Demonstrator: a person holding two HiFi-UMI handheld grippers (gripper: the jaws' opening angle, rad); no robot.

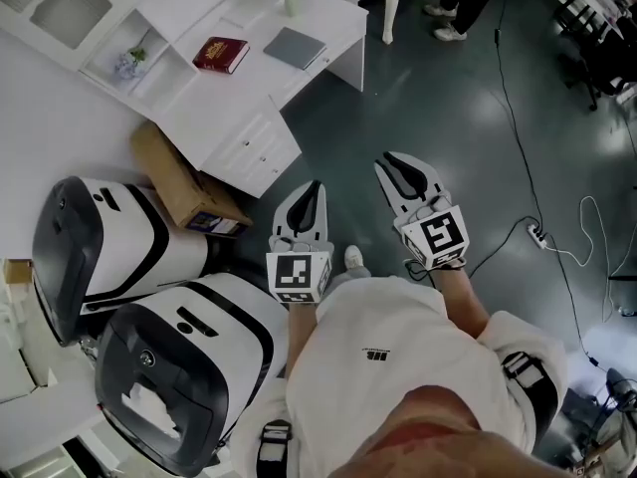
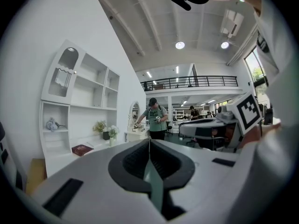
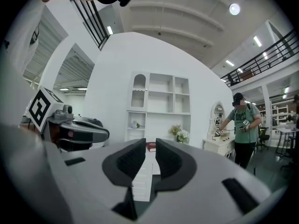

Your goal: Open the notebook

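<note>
A grey notebook (image 1: 295, 48) lies shut on the white desk (image 1: 338, 16) far ahead, with a dark red book (image 1: 220, 54) to its left. The red book (image 2: 82, 149) also shows in the left gripper view, and the same red book (image 3: 150, 146) peeks between the jaws in the right gripper view. My left gripper (image 1: 317, 187) is held in the air over the floor, well short of the desk. Its jaws meet at the tip (image 2: 149, 141) with nothing in them. My right gripper (image 1: 391, 162) hangs beside it, open (image 3: 150, 143) and empty.
A cardboard box (image 1: 184, 187) leans by the desk drawers (image 1: 249, 147). Two large white pod-shaped machines (image 1: 109, 247) stand at my left. A cable and power strip (image 1: 537, 234) lie on the dark floor at right. A person (image 1: 453, 8) stands beyond the desk near a white table.
</note>
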